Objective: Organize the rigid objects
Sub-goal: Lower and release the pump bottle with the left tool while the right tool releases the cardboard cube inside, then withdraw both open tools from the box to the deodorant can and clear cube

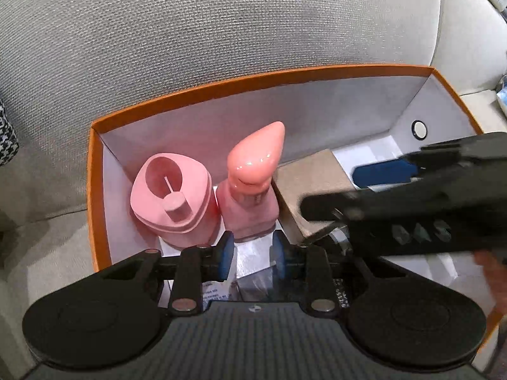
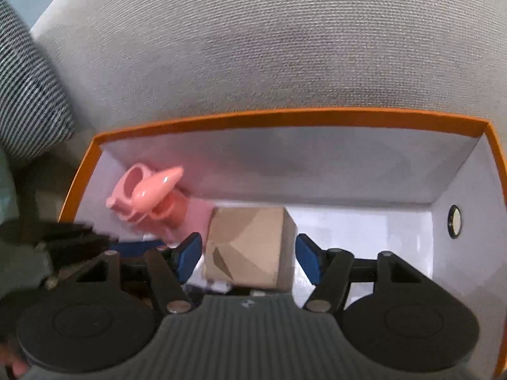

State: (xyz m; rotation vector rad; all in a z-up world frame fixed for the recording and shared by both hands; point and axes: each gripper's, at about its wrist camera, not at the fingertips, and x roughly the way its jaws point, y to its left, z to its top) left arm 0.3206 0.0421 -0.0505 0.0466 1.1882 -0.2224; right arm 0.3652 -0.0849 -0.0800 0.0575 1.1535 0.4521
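An orange-rimmed box (image 1: 253, 80) with white inside walls sits on a grey sofa. Inside at the left stand a pink cap-like container (image 1: 172, 198) and a pink bottle with a pointed glossy top (image 1: 250, 186). My left gripper (image 1: 250, 251) is open just in front of the bottle's base, apart from it. A brown cardboard cube (image 2: 250, 247) sits in the box middle. My right gripper (image 2: 248, 255) is open with its blue pads either side of the cube, gaps showing. The pink items show blurred in the right wrist view (image 2: 149, 196).
The grey sofa backrest (image 2: 269, 47) rises right behind the box. A striped cushion (image 2: 28, 101) lies at the left. A round eyelet (image 2: 454, 221) marks the box's right wall. The right gripper's body (image 1: 412, 196) crosses the box's right half in the left wrist view.
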